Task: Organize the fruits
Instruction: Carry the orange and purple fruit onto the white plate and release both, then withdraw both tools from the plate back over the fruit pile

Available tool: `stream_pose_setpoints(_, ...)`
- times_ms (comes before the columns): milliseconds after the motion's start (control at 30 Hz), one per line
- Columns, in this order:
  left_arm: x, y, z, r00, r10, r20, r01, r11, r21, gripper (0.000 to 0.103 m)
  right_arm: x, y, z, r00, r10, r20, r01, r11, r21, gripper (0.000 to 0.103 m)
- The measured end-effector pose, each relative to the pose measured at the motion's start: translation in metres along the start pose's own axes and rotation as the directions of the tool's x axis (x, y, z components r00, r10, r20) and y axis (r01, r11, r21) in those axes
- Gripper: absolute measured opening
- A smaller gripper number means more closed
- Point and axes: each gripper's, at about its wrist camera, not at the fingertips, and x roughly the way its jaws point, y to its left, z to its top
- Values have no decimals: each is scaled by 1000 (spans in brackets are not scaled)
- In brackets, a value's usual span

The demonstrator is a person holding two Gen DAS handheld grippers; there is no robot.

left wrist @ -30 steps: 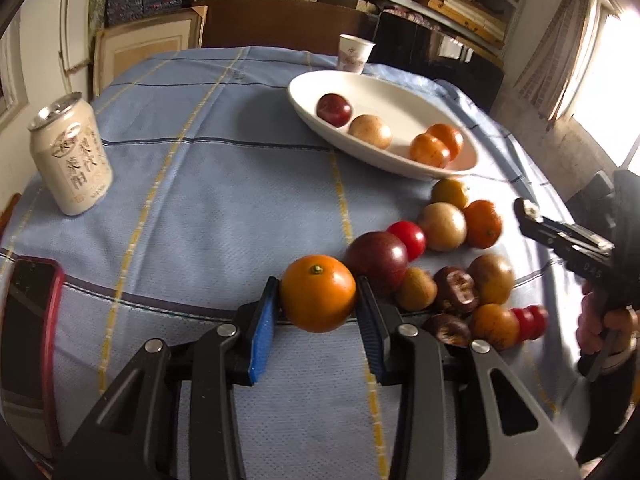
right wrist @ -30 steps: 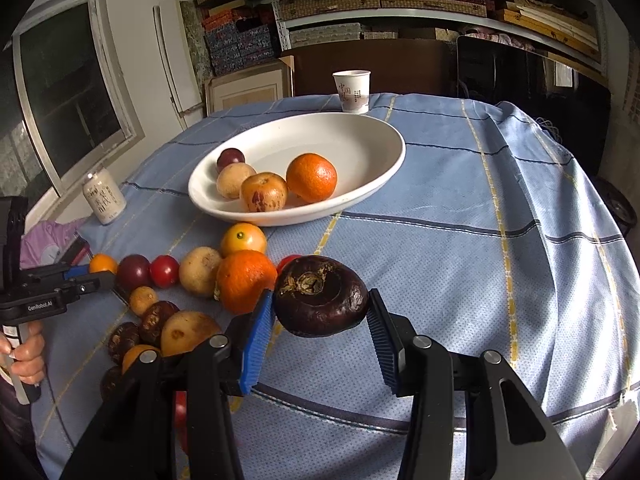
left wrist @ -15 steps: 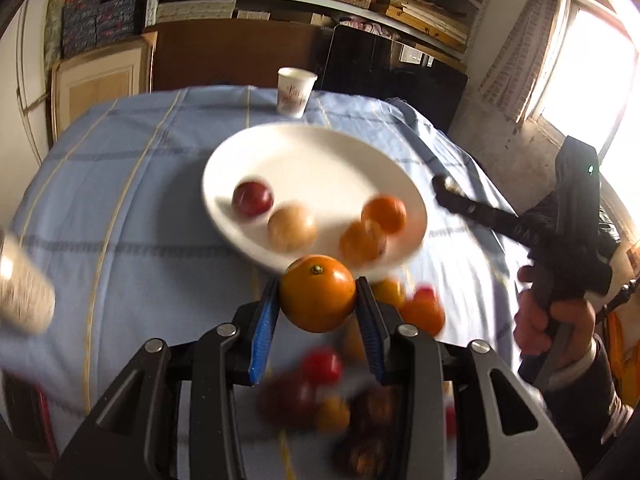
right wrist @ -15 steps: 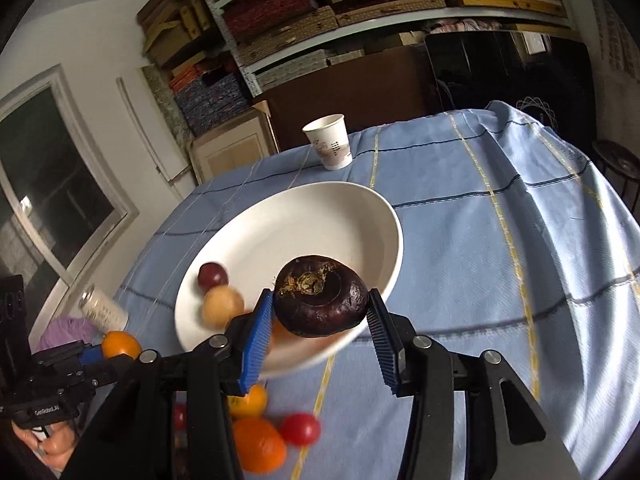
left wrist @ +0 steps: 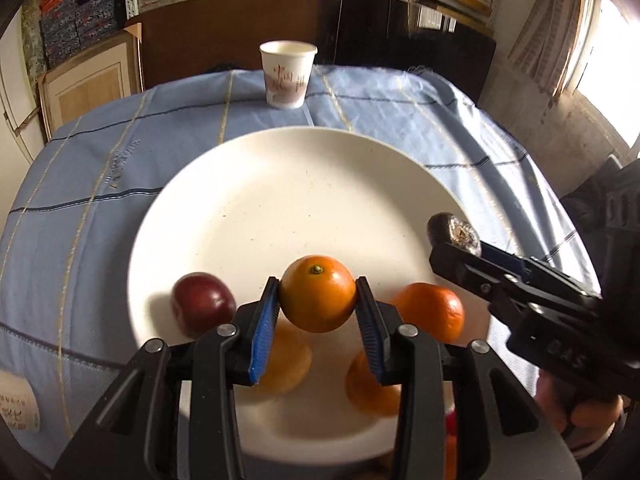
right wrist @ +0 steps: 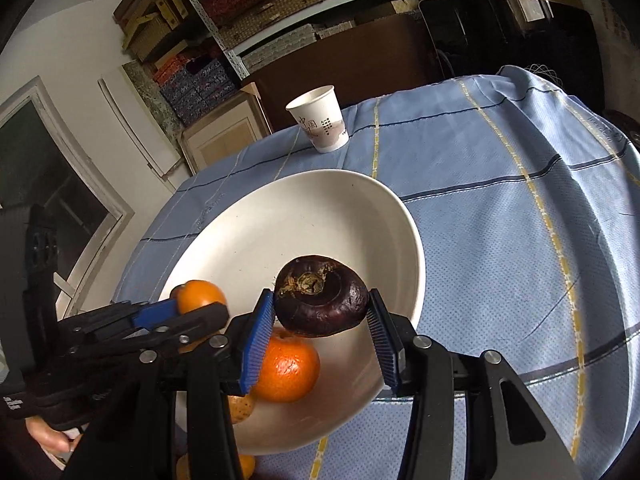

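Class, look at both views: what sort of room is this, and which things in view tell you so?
Probably a lived-in home room, dining and storage together: a clothed table with a fruit bowl and paper cup, and shelves stacked with boxes.

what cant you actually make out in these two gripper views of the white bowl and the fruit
- Two pale orange fruits in the white oval bowl: left wrist view, blurred and half hidden behind the left gripper holding the smooth orange.
- Tan fruit: right wrist view, mostly behind the right gripper holding the dark wrinkled purple fruit.
- Loose fruit on the table: hidden below the bowl and grippers.
- Pale can: cut off by the left edge.
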Motion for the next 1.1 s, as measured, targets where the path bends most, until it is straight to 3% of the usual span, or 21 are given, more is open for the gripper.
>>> stream_pose_setpoints(200, 17, -4, 1, 999, 25, -35, -25, 1000, 8, 38, 8, 3, 1, 1000, -5, -14, 4, 1000, -20, 49)
stream_pose_setpoints(367, -13, -2, -5, 997, 57, 44, -56, 998, -11, 72, -9, 7, 2, 1000, 19, 10, -19, 999, -29, 51)
stream_pose_setpoints(467, -49, 3, -21, 991, 70, 114, -69, 997, -18, 79, -34, 14, -3, 999, 24, 40, -21, 998, -67, 51)
stream_pose_setpoints(500, -61, 5, -29, 988, 81, 128, -79, 997, -22, 83, -40, 16, -6, 999, 26, 44, -23, 996, -82, 53)
stream_pose_setpoints(533, -71, 6, -37, 986, 97, 135, -94, 995, -27, 94, -50, 19, -13, 998, 26, 50, -21, 994, -106, 55)
stream_pose_setpoints(567, -81, 8, -46, 983, 110, 150, -106, 994, -35, 96, -57, 22, -20, 998, 20, 55, -13, 992, -122, 58)
stream_pose_setpoints(733, -116, 22, -112, 977, 83, 197, -69, 995, -79, 97, -90, 30, -74, 999, 31, 25, -25, 976, -216, 59)
stream_pose_setpoints(800, -118, 27, -137, 980, 85, 179, -67, 992, -104, 97, -98, 32, -97, 1000, 31, 0, -30, 969, -244, 64)
stream_pose_setpoints(933, -118, 32, -177, 986, 104, 132, -88, 988, -127, 97, -114, 37, -130, 998, 33, -52, -47, 954, -297, 65)
stream_pose_setpoints(1100, -124, 35, -218, 993, -16, 118, 34, 988, -151, 97, -130, 38, -159, 993, 57, -99, -89, 932, -351, 65)
